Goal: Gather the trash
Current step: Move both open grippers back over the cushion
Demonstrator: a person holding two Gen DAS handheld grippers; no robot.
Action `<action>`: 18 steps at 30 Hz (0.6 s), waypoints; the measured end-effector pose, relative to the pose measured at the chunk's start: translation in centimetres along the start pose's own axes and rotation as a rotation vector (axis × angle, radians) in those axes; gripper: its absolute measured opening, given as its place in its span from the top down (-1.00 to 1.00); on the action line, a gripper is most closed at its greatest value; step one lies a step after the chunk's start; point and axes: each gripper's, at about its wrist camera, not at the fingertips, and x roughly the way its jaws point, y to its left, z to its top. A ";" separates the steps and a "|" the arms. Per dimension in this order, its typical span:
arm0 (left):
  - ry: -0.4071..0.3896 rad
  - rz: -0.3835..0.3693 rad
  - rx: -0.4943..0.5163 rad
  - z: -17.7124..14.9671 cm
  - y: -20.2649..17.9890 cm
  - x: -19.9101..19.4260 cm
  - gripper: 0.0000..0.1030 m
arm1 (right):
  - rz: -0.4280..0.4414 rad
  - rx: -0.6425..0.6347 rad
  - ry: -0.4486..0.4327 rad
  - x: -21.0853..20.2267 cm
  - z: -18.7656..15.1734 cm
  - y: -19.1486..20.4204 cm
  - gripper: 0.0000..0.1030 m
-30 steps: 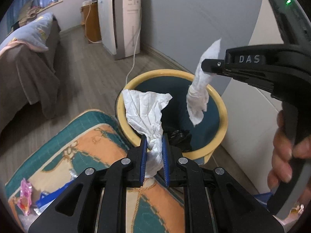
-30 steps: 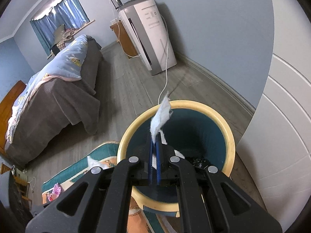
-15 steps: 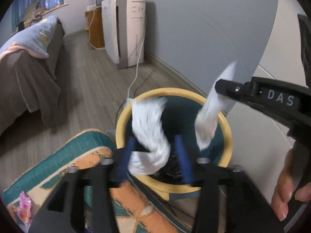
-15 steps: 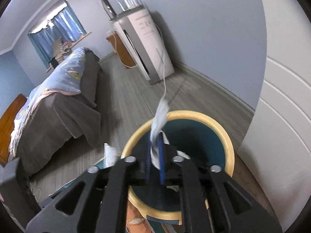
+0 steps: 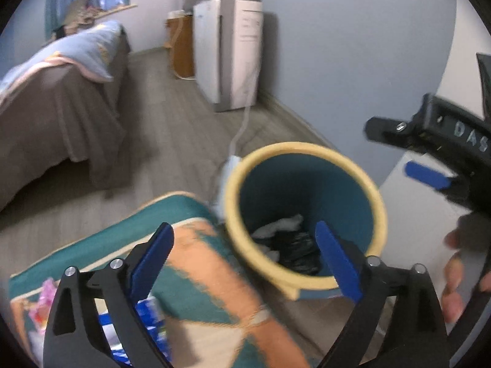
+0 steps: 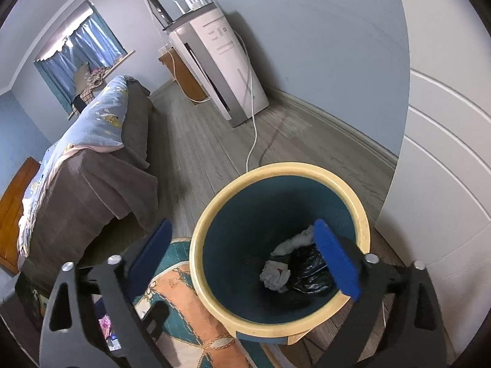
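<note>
- My left camera alone shows my right gripper [image 5: 429, 153] and its hand [image 5: 460, 263]; the jaws of my left gripper [image 5: 245, 260] are opening, empty.
- My right view shows its jaws opening, empty, and crumpled white tissues [image 6: 276, 274] lying inside the yellow-rimmed teal bin [image 6: 199, 239].
- The bin stands on grey wood flooring [image 6: 214, 153], beside a teal-and-orange patterned mat [image 5: 196, 279].

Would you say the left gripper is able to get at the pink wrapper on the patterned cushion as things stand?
Probably yes. The left gripper has its jaws opening with nothing between them, and the pink wrapper lies uncovered on the cushion, low and to the left of its fingers. It is blurred, though.
</note>
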 end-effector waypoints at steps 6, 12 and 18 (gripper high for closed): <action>0.017 0.107 -0.052 -1.5 4.6 -2.3 -0.86 | -0.046 -0.105 0.008 -0.5 -0.8 3.0 -0.89; 0.005 0.202 -0.083 -2.6 9.4 -6.3 -0.86 | -0.016 -0.100 0.027 -1.8 -1.9 6.2 -0.89; -0.024 0.260 -0.146 -4.4 13.0 -11.5 -0.87 | 0.020 -0.239 0.043 -3.2 -3.9 11.6 -0.89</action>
